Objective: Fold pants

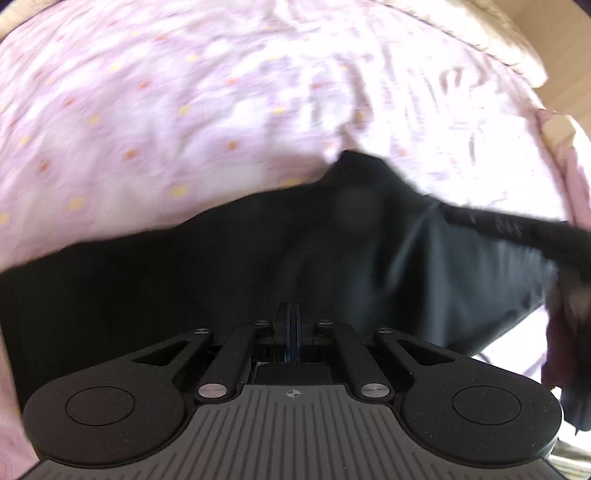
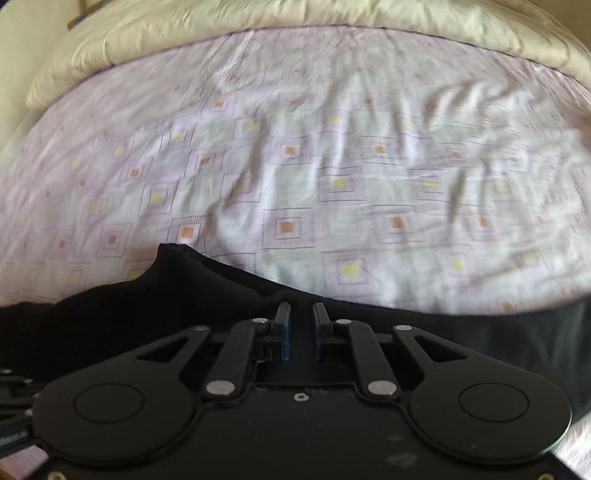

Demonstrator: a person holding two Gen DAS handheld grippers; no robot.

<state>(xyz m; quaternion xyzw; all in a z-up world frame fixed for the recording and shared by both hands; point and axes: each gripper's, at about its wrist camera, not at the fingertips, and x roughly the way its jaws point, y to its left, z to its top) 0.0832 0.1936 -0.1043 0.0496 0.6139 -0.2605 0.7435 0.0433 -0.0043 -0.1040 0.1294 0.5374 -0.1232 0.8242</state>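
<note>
Black pants (image 1: 229, 280) are filling the near field of the left wrist view, w/ the left gripper (image 1: 292, 314) sitting right at the cloth; its two fingers are pressed together, blue pads meeting, and dark fabric is lying directly ahead of and around the tips, so it is prob. clenched on the pants, though motion blur makes the actual pinch hard to confirm. From there the pants are stretching away in a dark band: the top edge is running from lower left up to a raised peak at centre-right, then dropping toward the right, where a second black tool, seemingly the other gripper, is crossing in at the far right edge, blurred.

Right gripper (image 2: 301, 319) is showing its fingers parted, a clear gap between the blue pads, w/ the pants (image 2: 147, 314) lying under and between them; nothing looks squeezed. Here the fabric edge is rising to a point at left-centre and sloping down to the right, a greyer stretch trailing off at the right side.

Beyond the pants the bedsheet (image 2: 332, 166) is spreading wide, pale lilac w/ small printed squares in yellow and orange, wrinkled toward the right; lots of open sheet is lying ahead of both tools. At the far edge a cream comforter (image 2: 258, 14) is bunching along the sheet's border. No readable writing or brand is showing; only a small crosshair mark on the left tool's ribbed grey body.
</note>
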